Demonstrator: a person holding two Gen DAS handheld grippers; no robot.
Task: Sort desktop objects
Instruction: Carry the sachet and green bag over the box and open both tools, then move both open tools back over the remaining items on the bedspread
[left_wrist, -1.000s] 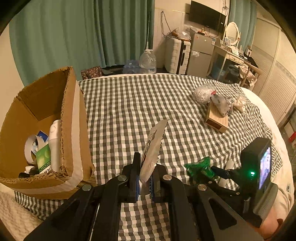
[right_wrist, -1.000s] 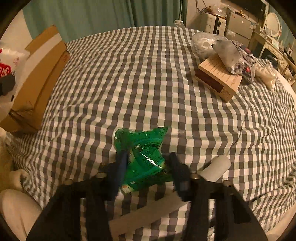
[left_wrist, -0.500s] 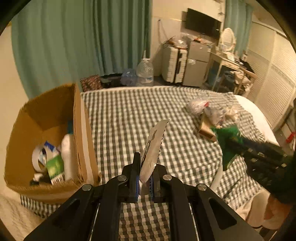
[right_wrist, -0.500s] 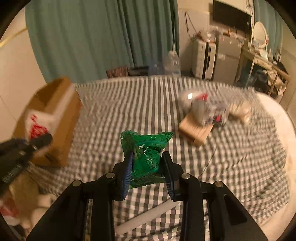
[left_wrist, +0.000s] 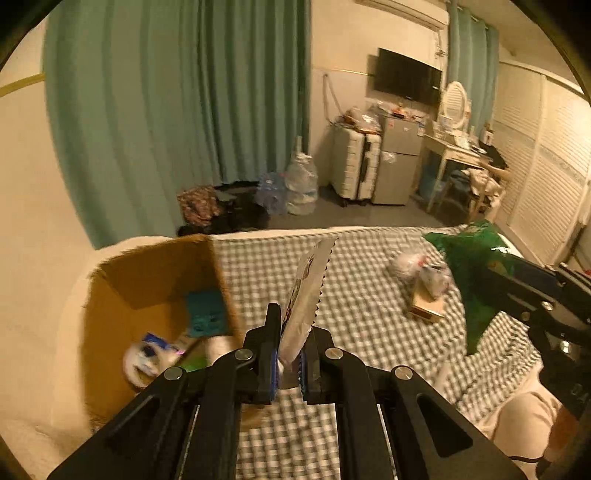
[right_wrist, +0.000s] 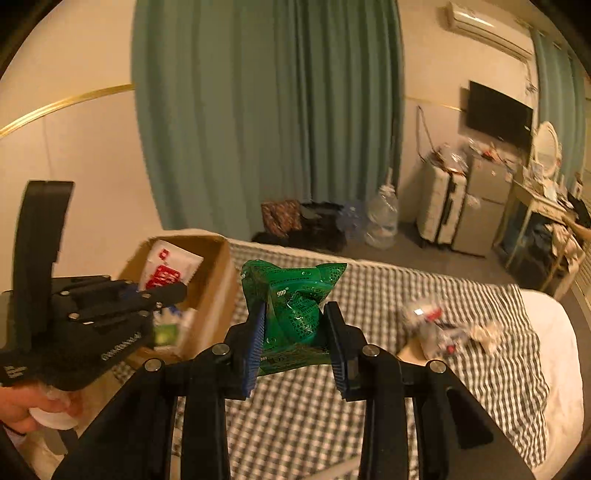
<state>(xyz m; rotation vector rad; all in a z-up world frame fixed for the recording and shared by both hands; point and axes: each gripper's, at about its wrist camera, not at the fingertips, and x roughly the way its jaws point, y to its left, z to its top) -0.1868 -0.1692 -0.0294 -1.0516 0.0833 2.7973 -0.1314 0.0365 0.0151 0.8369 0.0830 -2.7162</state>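
Observation:
My left gripper (left_wrist: 287, 363) is shut on a flat white packet (left_wrist: 308, 291) with a serrated top, held upright and high above the checked bed, beside the open cardboard box (left_wrist: 147, 288). The right wrist view shows that packet (right_wrist: 166, 269) white with red print, over the box (right_wrist: 207, 295). My right gripper (right_wrist: 295, 347) is shut on a crumpled green bag (right_wrist: 295, 306), held high above the bed right of the box. The green bag (left_wrist: 476, 266) and right gripper show at the right of the left wrist view.
The box holds a tape roll (left_wrist: 142, 363), a teal item (left_wrist: 205, 310) and other small things. A wooden box (left_wrist: 426, 306) with plastic bags (left_wrist: 417, 266) lies far right on the checked cloth (left_wrist: 351, 295). Suitcases, a fridge and a desk stand beyond the bed.
Both grippers have risen well above the bed with their loads. The right gripper closed on the green bag and lifted it off the cloth. Both views now look down on the box.

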